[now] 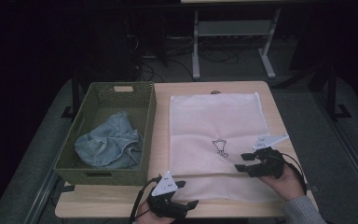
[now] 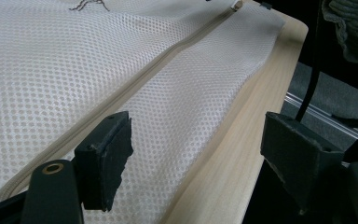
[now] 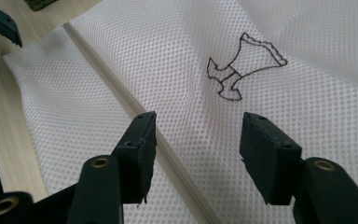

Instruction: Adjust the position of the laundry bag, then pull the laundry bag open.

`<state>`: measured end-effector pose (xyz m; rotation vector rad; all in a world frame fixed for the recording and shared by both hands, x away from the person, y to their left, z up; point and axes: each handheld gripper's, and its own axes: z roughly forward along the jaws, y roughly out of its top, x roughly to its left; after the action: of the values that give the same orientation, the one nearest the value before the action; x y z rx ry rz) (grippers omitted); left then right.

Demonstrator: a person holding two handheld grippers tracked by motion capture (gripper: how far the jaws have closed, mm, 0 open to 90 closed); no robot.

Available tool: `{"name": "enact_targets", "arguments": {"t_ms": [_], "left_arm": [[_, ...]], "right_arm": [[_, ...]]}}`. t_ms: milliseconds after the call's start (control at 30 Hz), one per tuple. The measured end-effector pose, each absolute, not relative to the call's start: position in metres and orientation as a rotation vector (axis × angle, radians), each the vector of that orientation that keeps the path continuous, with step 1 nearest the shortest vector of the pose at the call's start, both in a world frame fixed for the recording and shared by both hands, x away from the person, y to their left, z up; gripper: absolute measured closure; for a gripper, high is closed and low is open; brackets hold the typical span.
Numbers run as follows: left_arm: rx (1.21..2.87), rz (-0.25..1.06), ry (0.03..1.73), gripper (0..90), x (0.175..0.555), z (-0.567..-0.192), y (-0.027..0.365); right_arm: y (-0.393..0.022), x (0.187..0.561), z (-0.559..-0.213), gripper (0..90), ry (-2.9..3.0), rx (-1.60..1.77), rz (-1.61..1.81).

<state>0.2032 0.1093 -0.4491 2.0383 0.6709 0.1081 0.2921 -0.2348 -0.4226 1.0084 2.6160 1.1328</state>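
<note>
A white mesh laundry bag lies flat on the wooden table, with a dark stitched emblem near its middle. A zipper seam runs along its near edge. My left gripper stands open at the bag's near left corner; in the left gripper view its jaws straddle the bag's edge and bare wood without touching them. My right gripper hovers open over the bag's right part. In the right gripper view its jaws frame the mesh beside the zipper seam, just below the emblem.
A green woven basket stands to the left of the bag and holds a crumpled blue denim garment. A strip of bare table runs along the near edge. Beyond the table lie a dark floor, cables and a white desk frame.
</note>
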Motion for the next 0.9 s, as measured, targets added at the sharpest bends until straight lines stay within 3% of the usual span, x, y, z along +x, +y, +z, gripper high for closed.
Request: {"name": "enact_targets", "arguments": {"t_ms": [567,900], "left_arm": [[2.036,-0.062,0.764,22.5,0.227,-0.440,0.082],[1.982,-0.193,0.864,23.5,0.249,-0.436,0.057]], "right_arm": [[-0.258,0.273,-0.429,38.7,2.621,1.139,1.101],[-0.276,0.263,-0.427,42.3,2.581,1.168,1.058]]}}
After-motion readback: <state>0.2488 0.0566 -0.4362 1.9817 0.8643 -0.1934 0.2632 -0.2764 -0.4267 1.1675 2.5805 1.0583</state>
